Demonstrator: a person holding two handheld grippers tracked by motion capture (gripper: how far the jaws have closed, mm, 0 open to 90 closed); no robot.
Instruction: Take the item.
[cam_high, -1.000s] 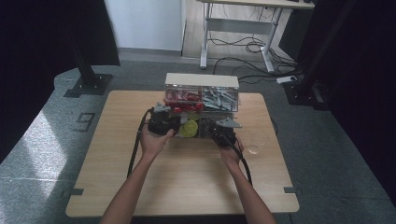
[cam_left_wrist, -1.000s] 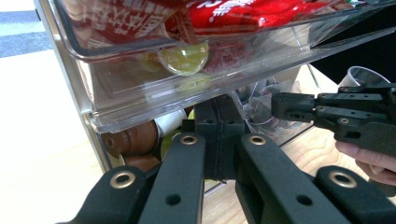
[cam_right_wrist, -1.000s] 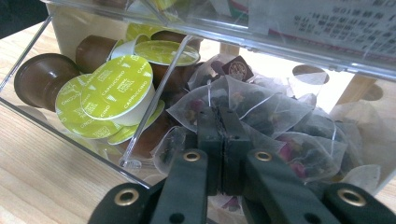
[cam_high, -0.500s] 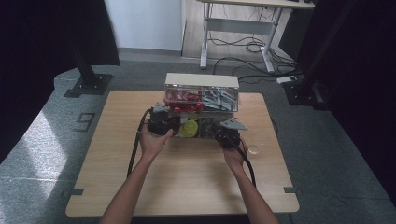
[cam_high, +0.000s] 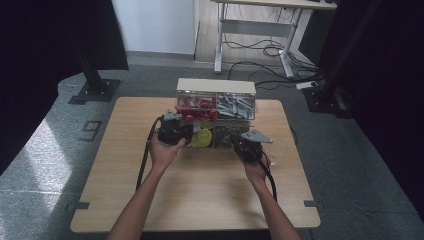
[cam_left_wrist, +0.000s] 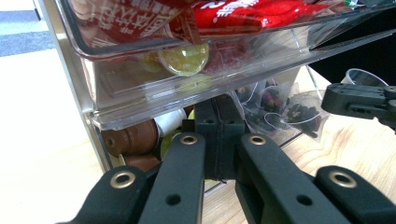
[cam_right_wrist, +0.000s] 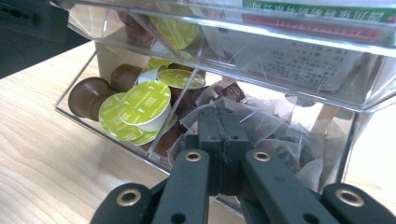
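Observation:
A clear acrylic drawer organizer (cam_high: 216, 100) stands at the table's far middle. Its upper trays hold red packets (cam_left_wrist: 243, 14) and white sachets. The lower drawer (cam_right_wrist: 93, 121) holds green-lidded capsules (cam_right_wrist: 140, 105), brown capsules (cam_left_wrist: 130, 137) and mesh tea bags (cam_right_wrist: 275, 135). My left gripper (cam_high: 187, 134) (cam_left_wrist: 219, 135) is at the organizer's left front, shut, its tips at the lower drawer under the jutting upper tray (cam_left_wrist: 140, 51). My right gripper (cam_high: 236, 139) (cam_right_wrist: 219, 149) is shut, tips just before the tea-bag compartment. Nothing shows between either pair of pads.
The wooden table (cam_high: 200, 195) has bare board in front of the organizer and to both sides. A small clear round cup (cam_high: 274, 158) lies near the right hand. Behind the table are black stand bases (cam_high: 95, 85) and a desk with cables (cam_high: 260, 50).
The right hand and its gripper have shifted a little to the right and toward the table's near side. The left hand has stayed at the organizer's left front.

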